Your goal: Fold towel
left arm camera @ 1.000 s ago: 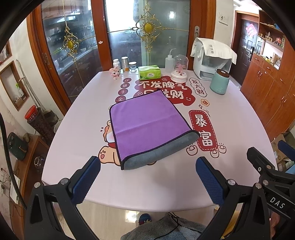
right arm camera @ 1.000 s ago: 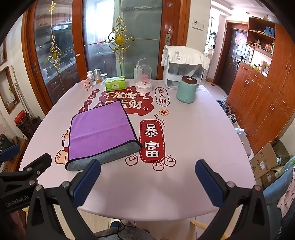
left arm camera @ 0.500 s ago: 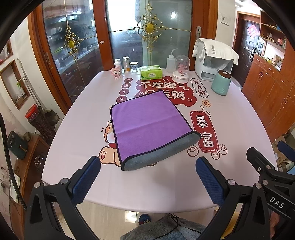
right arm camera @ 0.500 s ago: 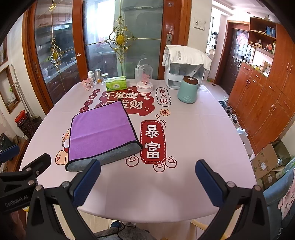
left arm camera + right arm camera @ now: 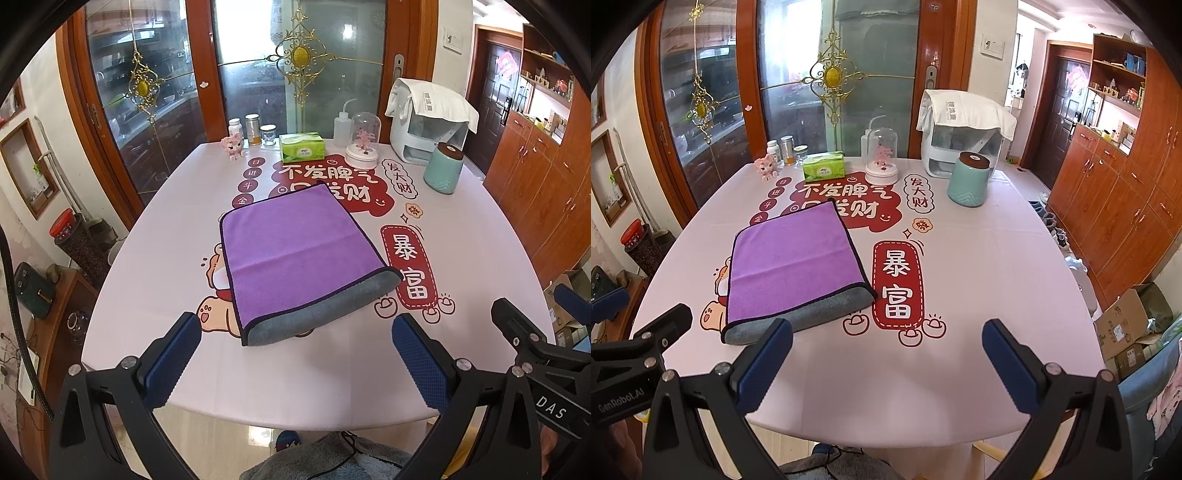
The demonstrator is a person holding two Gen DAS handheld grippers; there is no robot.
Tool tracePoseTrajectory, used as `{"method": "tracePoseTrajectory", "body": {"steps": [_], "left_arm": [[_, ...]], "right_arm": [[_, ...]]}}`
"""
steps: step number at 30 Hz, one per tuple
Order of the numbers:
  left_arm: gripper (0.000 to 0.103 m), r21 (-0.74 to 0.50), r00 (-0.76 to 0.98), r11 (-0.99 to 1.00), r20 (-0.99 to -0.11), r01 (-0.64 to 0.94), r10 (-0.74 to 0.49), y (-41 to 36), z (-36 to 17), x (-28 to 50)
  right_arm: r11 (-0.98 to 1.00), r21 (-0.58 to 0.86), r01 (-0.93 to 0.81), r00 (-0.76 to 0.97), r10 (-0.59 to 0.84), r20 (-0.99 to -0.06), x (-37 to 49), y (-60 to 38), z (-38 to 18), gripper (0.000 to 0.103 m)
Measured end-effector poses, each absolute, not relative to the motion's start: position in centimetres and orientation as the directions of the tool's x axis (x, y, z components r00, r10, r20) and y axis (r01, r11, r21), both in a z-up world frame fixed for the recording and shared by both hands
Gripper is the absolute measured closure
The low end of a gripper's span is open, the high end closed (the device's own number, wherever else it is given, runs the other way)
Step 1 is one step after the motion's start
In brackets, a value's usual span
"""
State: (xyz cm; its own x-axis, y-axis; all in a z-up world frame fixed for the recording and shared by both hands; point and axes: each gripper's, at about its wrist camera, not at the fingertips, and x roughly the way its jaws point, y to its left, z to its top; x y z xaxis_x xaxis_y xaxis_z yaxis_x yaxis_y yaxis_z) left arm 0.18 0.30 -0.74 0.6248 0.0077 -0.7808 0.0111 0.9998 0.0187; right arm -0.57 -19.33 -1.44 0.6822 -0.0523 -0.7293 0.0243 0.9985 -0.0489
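Observation:
A purple towel [image 5: 295,251] with a grey underside lies folded flat on the pink printed table [image 5: 332,369], the grey fold edge toward me. It also shows in the right wrist view [image 5: 790,262], left of centre. My left gripper [image 5: 295,350] is open and empty, held above the table's near edge just short of the towel. My right gripper [image 5: 886,354] is open and empty, to the right of the towel over the near edge. The right gripper's body [image 5: 535,343] shows at the right of the left wrist view.
At the table's far side stand small jars [image 5: 253,129], a pink toy [image 5: 232,147], a green tissue box [image 5: 302,147], a squeeze bottle [image 5: 341,125], a glass dome [image 5: 364,142], a teal canister [image 5: 443,170] and a white appliance [image 5: 428,118]. Wooden cabinets [image 5: 1126,206] line the right.
Both grippers have drifted slightly; the view has shifted a little. The towel has not moved and both grippers stay open.

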Motion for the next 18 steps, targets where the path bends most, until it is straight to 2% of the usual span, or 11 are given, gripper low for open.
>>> {"method": "tracePoseTrajectory", "body": {"steps": [18], "left_arm": [[0.000, -0.006, 0.620, 1.000, -0.784, -0.003, -0.003, 0.8, -1.1, 2.6]], "right_arm": [[0.998, -0.056, 0.010, 0.673, -0.048, -0.738, 1.7, -18.8, -1.8, 0.000]]}}
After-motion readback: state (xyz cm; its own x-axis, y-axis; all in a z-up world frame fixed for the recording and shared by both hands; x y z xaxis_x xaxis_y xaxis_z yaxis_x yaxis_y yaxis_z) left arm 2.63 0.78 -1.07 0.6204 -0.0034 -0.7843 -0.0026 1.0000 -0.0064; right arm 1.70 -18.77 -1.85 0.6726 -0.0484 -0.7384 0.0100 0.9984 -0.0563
